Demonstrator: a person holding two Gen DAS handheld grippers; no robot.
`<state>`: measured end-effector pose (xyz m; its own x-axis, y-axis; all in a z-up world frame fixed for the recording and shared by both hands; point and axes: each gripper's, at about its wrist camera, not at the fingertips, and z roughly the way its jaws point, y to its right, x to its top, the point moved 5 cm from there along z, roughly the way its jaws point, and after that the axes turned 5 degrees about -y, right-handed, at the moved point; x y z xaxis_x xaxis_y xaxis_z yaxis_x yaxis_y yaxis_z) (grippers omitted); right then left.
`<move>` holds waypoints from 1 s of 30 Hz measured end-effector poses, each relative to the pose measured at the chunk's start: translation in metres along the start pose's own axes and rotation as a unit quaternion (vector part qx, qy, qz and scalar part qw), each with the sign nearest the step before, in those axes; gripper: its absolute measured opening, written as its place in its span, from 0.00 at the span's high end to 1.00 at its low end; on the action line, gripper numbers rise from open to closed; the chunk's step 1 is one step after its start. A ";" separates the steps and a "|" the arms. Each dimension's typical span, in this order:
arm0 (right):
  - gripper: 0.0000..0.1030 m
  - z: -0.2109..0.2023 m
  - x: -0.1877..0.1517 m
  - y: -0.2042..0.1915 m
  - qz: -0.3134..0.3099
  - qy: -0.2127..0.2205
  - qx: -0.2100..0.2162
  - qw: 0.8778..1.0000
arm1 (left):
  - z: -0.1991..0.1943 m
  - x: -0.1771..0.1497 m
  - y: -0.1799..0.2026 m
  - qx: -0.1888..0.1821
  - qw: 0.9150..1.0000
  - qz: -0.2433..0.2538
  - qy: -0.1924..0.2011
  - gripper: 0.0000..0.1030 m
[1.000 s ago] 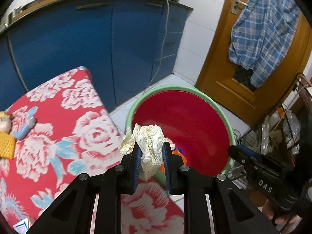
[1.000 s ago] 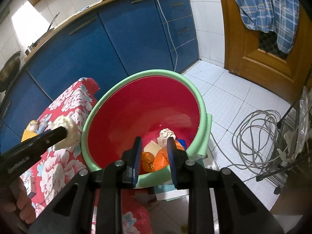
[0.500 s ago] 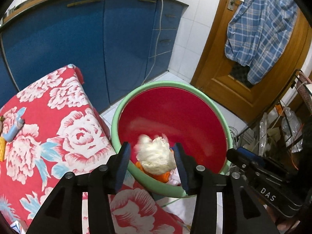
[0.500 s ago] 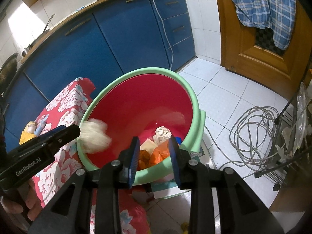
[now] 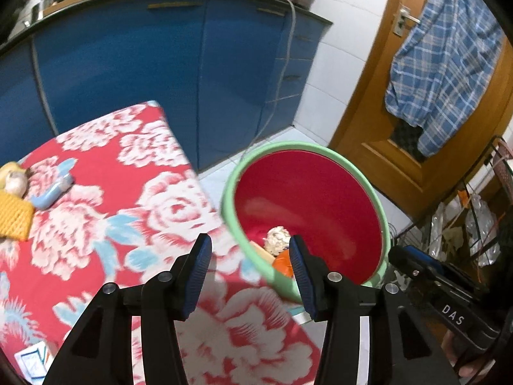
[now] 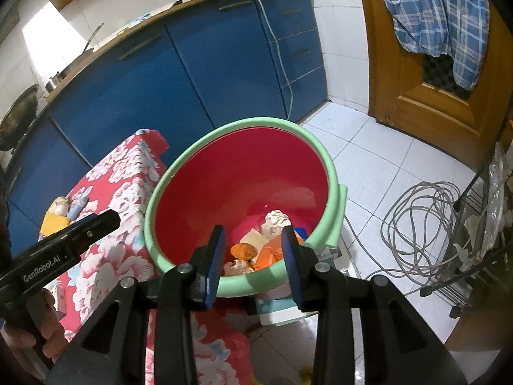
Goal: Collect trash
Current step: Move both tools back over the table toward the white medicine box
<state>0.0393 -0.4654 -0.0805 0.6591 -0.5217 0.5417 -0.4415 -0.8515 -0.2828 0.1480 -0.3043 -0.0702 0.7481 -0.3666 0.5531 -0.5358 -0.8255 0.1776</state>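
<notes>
A red bucket with a green rim (image 5: 288,146) (image 6: 243,125) stands on the floor beside the table with the red flowered cloth (image 5: 128,192). A crumpled whitish paper ball (image 5: 277,235) (image 6: 275,221) lies at its bottom among orange scraps (image 6: 245,250). My left gripper (image 5: 250,243) hovers over the table's edge next to the bucket; its jaws are opening and hold nothing. My right gripper (image 6: 253,234) hangs above the bucket's near rim, jaws also opening, with nothing between them.
A yellow knitted piece (image 5: 12,218) and a pale blue object (image 5: 54,189) lie at the table's far left. Blue cabinets (image 5: 128,64) stand behind. A wooden door with a plaid shirt (image 6: 439,12), a grey cable coil (image 6: 423,224) and a wire rack (image 6: 481,224) are to the right.
My left gripper opened and dropped the crumpled paper into the bucket, then drew back over the table. My right gripper's jaws spread wider and it stayed in place.
</notes>
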 end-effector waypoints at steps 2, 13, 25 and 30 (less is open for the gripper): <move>0.62 -0.003 -0.002 -0.006 -0.005 0.001 0.004 1.000 | -0.008 -0.004 -0.010 0.005 1.000 -0.009 0.003 0.50; 0.59 -0.013 -0.016 -0.044 -0.038 0.000 0.028 0.999 | -0.046 -0.030 -0.060 0.041 0.997 -0.056 0.013 0.50; 0.58 -0.022 -0.031 -0.079 -0.068 -0.005 0.048 0.997 | -0.079 -0.059 -0.126 0.093 0.990 -0.106 0.019 0.46; 0.58 -0.024 -0.036 -0.089 -0.077 -0.007 0.052 0.996 | -0.084 -0.073 -0.158 0.119 0.983 -0.136 0.013 0.46</move>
<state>0.0400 -0.3698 -0.0557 0.7234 -0.3837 0.5740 -0.2688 -0.9223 -0.2778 0.1452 -0.1108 -0.0704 0.8389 -0.1091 0.5332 -0.2075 -0.9698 0.1281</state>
